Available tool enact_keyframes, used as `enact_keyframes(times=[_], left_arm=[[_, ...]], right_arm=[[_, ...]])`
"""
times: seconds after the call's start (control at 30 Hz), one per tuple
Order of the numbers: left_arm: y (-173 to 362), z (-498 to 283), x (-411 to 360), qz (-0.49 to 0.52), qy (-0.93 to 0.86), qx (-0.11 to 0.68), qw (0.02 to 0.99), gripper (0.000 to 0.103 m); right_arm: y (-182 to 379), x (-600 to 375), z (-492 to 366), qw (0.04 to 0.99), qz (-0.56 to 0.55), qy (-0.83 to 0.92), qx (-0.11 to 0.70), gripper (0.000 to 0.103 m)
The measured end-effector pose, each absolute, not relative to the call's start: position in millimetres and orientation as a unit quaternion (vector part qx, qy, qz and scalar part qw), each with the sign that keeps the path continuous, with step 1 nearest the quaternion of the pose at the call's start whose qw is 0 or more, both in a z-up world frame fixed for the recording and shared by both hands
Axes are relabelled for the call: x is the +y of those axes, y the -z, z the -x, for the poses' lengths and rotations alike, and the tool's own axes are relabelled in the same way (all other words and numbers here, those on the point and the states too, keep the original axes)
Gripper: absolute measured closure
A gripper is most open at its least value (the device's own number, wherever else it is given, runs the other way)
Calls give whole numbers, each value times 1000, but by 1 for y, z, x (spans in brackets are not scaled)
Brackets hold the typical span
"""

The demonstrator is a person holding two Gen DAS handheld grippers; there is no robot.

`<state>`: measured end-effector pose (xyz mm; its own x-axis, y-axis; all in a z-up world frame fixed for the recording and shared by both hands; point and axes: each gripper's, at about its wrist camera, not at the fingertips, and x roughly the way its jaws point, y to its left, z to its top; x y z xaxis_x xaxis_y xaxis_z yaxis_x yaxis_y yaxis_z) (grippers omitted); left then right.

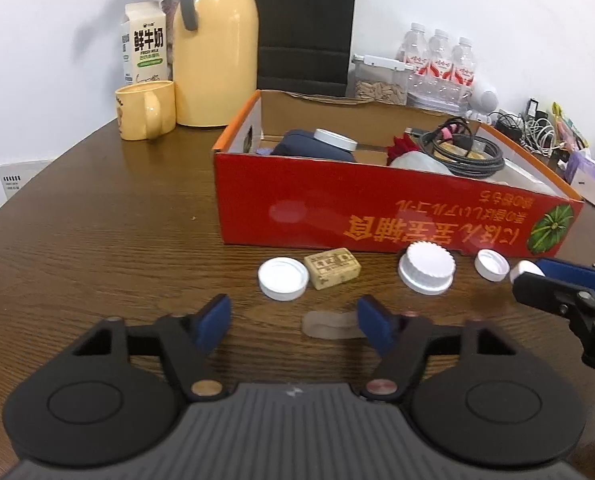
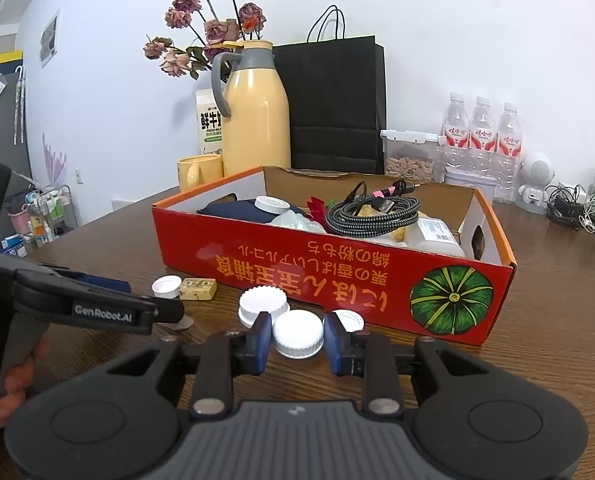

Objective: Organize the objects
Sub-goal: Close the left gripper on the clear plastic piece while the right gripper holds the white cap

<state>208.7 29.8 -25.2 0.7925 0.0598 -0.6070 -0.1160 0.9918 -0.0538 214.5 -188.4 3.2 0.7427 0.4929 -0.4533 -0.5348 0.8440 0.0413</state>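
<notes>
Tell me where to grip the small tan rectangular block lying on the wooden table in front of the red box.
Grip the small tan rectangular block across its two long sides, coming down from above with the open left gripper. It lies flat with its printed face up; the white cap crowds its left end, so pinching end to end looks awkward.

The wooden table [image 1: 97, 208] carries a red box [image 1: 377, 208], white caps [image 1: 283, 279] and a mug [image 1: 147, 109].
</notes>
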Motion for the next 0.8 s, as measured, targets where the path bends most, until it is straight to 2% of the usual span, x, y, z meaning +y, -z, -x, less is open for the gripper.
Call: enact_keyframes(times=[0.1, 0.13, 0.3, 0.47, 0.8], left_arm=[[25, -205, 23, 37, -32, 314, 948, 63], [25, -203, 21, 36, -22, 313, 949, 76], [25, -198, 12, 20, -21, 300, 953, 94], [23, -196, 17, 35, -25, 291, 956, 97], [12, -190, 17, 44, -19, 259, 965, 97]], right_arm=[[-3, -188, -214, 932, 46, -278, 229, 76], [-3, -188, -214, 932, 46, -278, 228, 76], [-4, -187, -214, 932, 46, -279, 228, 76], [-4, -187, -214, 932, 46, -278, 227, 76], [-9, -191, -208, 938, 38, -279, 201, 76]])
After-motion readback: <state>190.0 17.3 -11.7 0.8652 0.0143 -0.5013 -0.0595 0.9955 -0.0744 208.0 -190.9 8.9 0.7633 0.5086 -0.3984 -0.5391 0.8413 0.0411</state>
